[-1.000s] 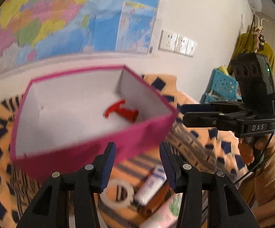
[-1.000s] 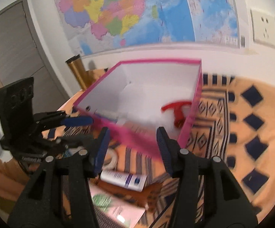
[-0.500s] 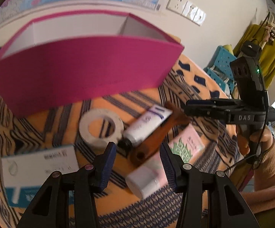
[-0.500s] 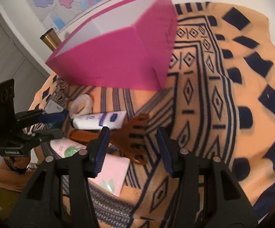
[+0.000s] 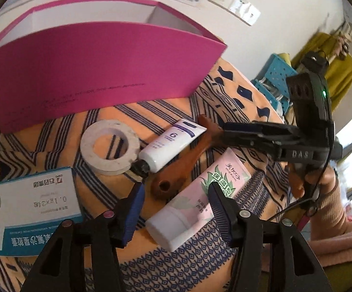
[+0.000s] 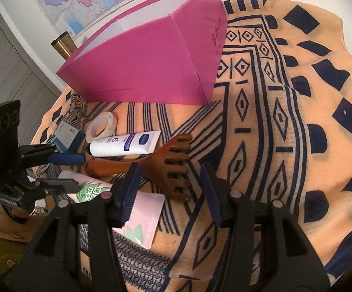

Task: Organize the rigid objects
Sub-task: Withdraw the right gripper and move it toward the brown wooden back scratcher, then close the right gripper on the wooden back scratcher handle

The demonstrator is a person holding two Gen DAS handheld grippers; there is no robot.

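Note:
A tall magenta box (image 5: 98, 68) stands at the back of the patterned cloth. In front of it lie a white tape ring (image 5: 110, 146), a white tube (image 5: 173, 143), a brown wooden claw scratcher (image 6: 173, 163), a pink tube (image 5: 200, 199) and a blue-and-white medicine box (image 5: 30, 209). My left gripper (image 5: 176, 189) hovers low over the scratcher's handle end and the pink tube, jaws opening, pads touching nothing. My right gripper (image 6: 169, 170) is open over the scratcher's claw head. The box's inside is hidden.
A patterned orange and navy cloth (image 6: 273, 121) covers the table. A bronze flask (image 6: 62, 45) stands behind the box on the left. A blue crate (image 5: 276, 73) and a yellow garment (image 5: 341, 73) are off to the right. A hand and sleeve (image 5: 329, 194) hold the right gripper.
Both grippers have dropped from above the box's open top to just over the items in front of it. The left jaws stand a little wider.

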